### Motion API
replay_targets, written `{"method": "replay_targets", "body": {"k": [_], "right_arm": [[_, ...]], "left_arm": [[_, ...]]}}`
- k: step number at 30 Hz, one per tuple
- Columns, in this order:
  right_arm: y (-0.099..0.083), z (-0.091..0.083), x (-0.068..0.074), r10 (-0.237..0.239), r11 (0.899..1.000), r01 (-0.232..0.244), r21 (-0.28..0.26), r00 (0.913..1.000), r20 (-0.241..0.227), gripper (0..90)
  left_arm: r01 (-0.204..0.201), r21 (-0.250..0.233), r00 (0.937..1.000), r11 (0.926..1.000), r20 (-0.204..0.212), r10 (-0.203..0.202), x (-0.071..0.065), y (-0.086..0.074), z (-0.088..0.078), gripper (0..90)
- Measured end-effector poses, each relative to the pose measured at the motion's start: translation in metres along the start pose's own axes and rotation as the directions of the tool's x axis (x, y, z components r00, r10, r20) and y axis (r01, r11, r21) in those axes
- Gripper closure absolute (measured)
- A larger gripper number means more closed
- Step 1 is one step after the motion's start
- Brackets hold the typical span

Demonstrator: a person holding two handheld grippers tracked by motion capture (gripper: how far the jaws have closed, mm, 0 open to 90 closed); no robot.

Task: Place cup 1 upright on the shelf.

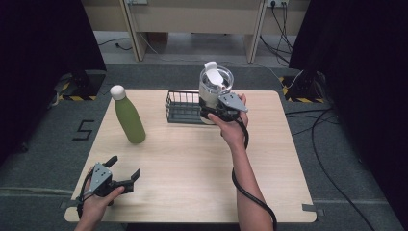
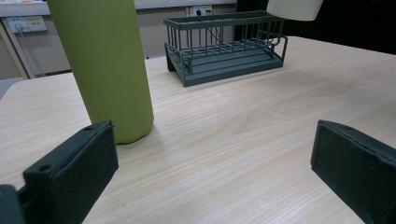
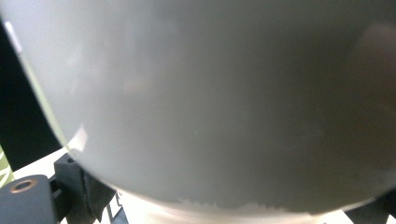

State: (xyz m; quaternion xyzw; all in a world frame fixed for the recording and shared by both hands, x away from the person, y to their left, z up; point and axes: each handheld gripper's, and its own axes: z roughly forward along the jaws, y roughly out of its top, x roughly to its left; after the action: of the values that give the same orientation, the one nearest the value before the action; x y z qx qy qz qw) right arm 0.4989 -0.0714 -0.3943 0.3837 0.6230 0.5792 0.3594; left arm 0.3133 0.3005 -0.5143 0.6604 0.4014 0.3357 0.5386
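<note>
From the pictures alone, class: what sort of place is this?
Probably a lab or recording room: a wooden table on grey carpet, black curtains at both sides, hazard-taped stand bases and loose cables on the floor.

One green bottle (image 1: 129,115), one wire basket (image 1: 182,108), one white tumbler (image 1: 214,86)

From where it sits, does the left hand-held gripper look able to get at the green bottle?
Probably yes. The left hand-held gripper stands open over bare table, and the green bottle stands upright just ahead with nothing between. The wire basket and the white tumbler in the right hand-held gripper sit farther off.
</note>
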Motion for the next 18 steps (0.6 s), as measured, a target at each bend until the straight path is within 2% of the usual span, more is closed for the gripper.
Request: {"method": "replay_targets", "body": {"k": [18], "right_arm": [[0.008, 0.011, -0.009, 0.004, 1.0, -0.004, 0.005, 0.9996, 0.027, 9.5]], "left_arm": [[0.0, 0.0, 1.0, 1.0, 0.002, 0.0, 0.0, 0.0, 0.0, 0.0]]}}
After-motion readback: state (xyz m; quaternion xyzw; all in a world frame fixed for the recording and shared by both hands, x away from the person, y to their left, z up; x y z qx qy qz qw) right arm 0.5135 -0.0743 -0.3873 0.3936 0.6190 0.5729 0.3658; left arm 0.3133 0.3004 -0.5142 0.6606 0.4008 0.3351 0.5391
